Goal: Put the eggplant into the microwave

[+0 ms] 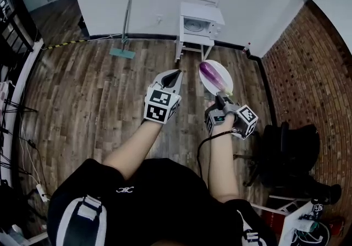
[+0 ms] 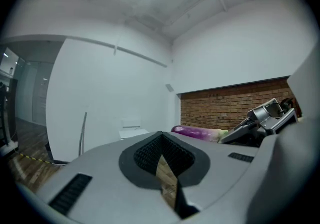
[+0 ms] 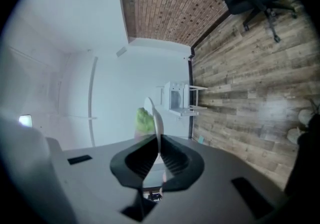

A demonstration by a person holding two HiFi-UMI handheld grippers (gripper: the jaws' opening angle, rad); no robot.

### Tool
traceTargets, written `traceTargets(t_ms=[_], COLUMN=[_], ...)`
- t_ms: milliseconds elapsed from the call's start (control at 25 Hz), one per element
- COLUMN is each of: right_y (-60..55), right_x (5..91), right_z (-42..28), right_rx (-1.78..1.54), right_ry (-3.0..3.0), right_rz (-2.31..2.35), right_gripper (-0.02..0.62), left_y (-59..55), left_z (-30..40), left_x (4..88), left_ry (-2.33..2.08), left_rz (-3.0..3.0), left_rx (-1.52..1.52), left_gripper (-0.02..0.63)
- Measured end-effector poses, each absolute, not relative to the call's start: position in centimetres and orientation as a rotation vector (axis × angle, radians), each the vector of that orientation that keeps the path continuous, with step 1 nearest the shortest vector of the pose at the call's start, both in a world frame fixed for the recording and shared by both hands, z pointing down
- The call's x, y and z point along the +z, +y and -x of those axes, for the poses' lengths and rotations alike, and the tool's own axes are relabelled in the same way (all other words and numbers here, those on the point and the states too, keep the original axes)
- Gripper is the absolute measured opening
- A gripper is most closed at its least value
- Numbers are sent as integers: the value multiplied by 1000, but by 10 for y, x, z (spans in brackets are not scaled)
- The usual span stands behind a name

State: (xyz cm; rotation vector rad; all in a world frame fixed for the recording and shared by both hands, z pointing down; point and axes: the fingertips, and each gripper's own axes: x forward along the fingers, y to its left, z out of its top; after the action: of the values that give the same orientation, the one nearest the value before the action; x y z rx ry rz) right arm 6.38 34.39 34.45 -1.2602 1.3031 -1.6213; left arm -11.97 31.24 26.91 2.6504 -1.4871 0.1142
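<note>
Now the eggplant (image 1: 215, 76) lies on one white plate (image 1: 207, 82), just ahead of my right gripper (image 1: 221, 96), which pinches the plate's rim. Its long axis runs away from these jaws, green stem nearest. My left gripper (image 1: 171, 77), pressed together, is empty. One eggplant, one microwave (image 1: 201, 23), well ahead.

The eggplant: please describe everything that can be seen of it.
The eggplant is long, glossy and purple, with a pale green stem cap at the end nearer the right gripper. It lies lengthwise on a white plate. The right gripper's fingers pinch the plate's rim, so the eggplant is held in the air above the wooden floor.
</note>
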Motion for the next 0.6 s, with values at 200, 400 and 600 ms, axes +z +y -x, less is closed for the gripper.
traceTargets(t_ms=[200,400,600], right_y=[331,313,283], right_x=[348,359,368], right_z=[-53,-61,-75], right_rx=[-1608,-1599,-1607], right_ry=[1282,1270,1245], right_rz=[1264,1296,1279], right_gripper=[28,28,28], left_y=[296,275,243], left_z=[129,126,108], left_x=[277,289,303], left_ry=[-1453,-1432,-1401], left_rz=[-2664,-2655,-2651], left_rx=[125,139,185], left_gripper=[-3,-2,-3])
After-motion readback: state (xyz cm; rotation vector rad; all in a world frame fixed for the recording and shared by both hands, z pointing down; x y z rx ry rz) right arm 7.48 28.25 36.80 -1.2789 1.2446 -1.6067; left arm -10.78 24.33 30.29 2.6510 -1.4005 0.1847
